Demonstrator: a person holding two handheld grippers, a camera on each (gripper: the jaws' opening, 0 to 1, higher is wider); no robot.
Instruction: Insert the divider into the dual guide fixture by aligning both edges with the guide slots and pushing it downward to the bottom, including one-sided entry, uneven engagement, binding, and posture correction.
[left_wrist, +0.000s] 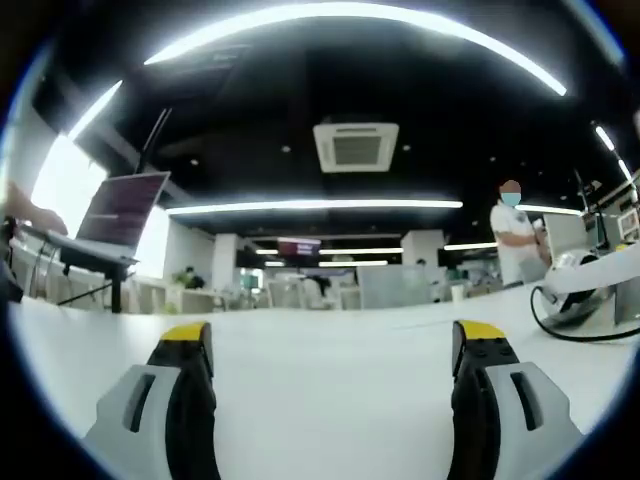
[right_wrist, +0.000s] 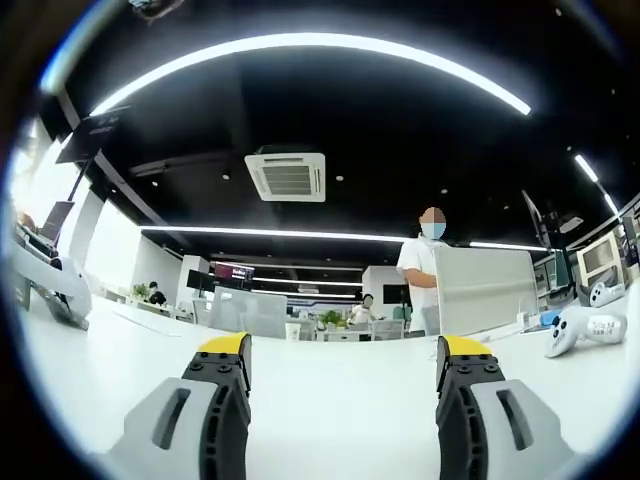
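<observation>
White table (left_wrist: 320, 370) ahead; my left gripper (left_wrist: 333, 345) and right gripper (right_wrist: 343, 355) sit spread and empty, insertion apparently not begun.

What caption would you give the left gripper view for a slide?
Open left hand-held gripper above a white table, with a laptop at left and a person in white standing at right.

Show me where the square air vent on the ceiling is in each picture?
Left gripper view: the ceiling vent is in the upper middle, slightly right of centre.
Right gripper view: the ceiling vent is in the upper middle, slightly left of centre.
Shared landmark: the person in a white shirt stands below and to the right of the vent in both views.
</observation>
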